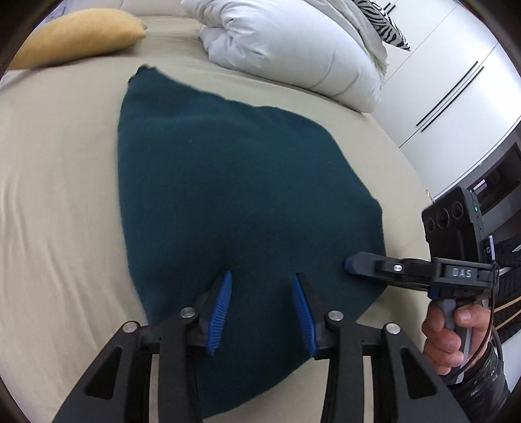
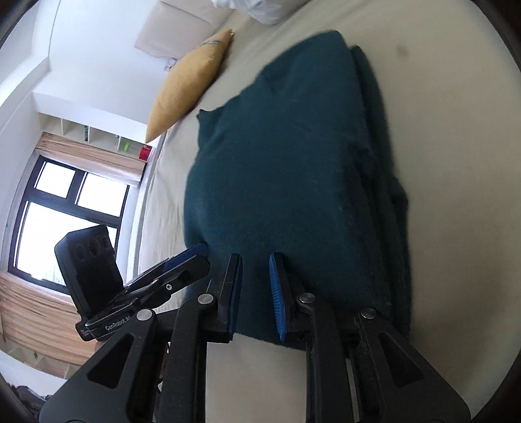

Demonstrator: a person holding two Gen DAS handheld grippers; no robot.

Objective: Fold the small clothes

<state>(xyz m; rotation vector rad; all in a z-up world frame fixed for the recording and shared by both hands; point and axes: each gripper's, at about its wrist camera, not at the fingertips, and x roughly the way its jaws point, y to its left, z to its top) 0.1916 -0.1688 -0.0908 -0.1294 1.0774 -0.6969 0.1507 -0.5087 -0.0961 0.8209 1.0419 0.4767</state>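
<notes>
A dark teal garment (image 1: 228, 179) lies folded flat on the beige bed sheet (image 1: 58, 195). In the right wrist view the garment (image 2: 286, 162) shows stacked folded layers along its right edge. My left gripper (image 1: 263, 275) hovers over the garment's near part, jaws apart, nothing pinched between the blue pads. My right gripper (image 2: 254, 260) sits at the garment's near edge with a narrow gap between its pads and no cloth in it. From the left wrist view the right gripper (image 1: 350, 265) reaches in from the right over the garment's edge, held by a hand (image 1: 446, 338). The left gripper (image 2: 195, 252) appears beside the right one.
A yellow pillow (image 1: 75, 35) and a white rolled duvet (image 1: 293, 48) lie at the head of the bed, with a zebra-print cushion (image 1: 384, 22) behind. White wardrobe doors (image 1: 456, 81) stand to the right. A window (image 2: 65, 211) is on the far wall.
</notes>
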